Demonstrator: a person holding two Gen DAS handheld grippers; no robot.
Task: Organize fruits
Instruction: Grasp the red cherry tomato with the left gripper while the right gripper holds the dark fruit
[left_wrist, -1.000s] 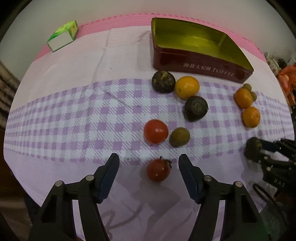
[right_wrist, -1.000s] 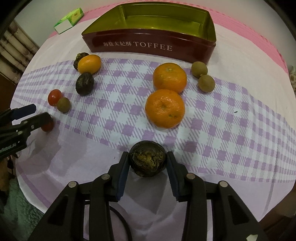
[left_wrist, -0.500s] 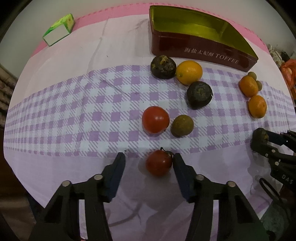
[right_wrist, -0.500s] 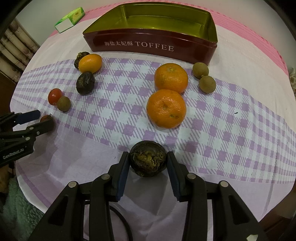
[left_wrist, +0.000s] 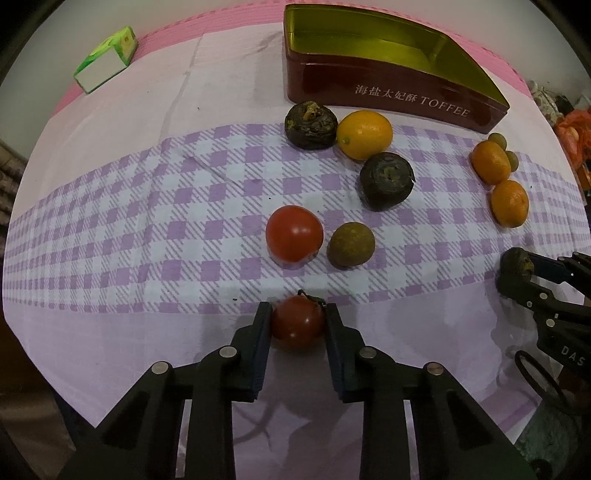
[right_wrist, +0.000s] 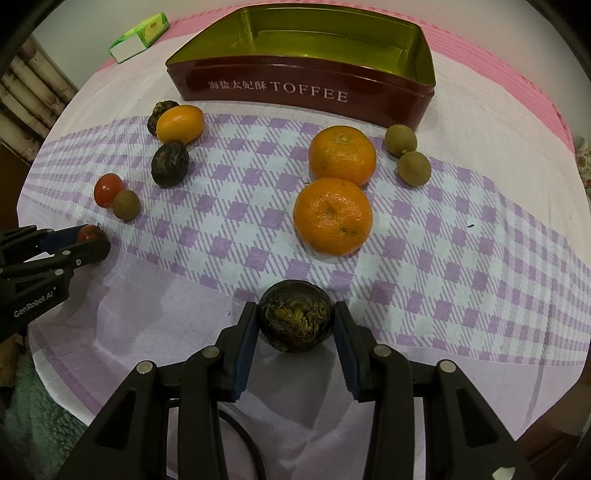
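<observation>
Surface: round tabletop under a pale cloth (left_wrist: 155, 122) with a purple checked band across the middle and a pink far edge.
Change: a second ago the left gripper (left_wrist: 298, 325) stood wide around the small tomato (left_wrist: 297, 322); its jaws have since come together on it, both pads pressing its sides.
Left grip: tomato clamped, on the plain cloth near the front edge, just below the checked band, apparently not yet lifted.
Right gripper (right_wrist: 295, 325): unchanged, jaws clamped on a dark wrinkled fruit (right_wrist: 294, 315) near the front edge, at the lower border of the band.
Meaning: both hands now hold a fruit, so each looks ready to be lifted and carried off; the tin is the likely place.
Tin (right_wrist: 369, 99): red, gold inside, marked TOFFEE, at the far edge, nothing in it.
Tomatoes: two, one held, a larger one (left_wrist: 294, 233) on the band.
Dark wrinkled fruits: three, one held, two near the tin's left end.
Oranges (right_wrist: 332, 216): two, touching, mid-band.
Small oval orange fruit (left_wrist: 364, 134): one, beside the dark pair.
Small brown round fruits (right_wrist: 400, 139): three, two by the tin's right end, one touching the larger tomato.
Carton (left_wrist: 105, 59): one, green and white, far left edge.
</observation>
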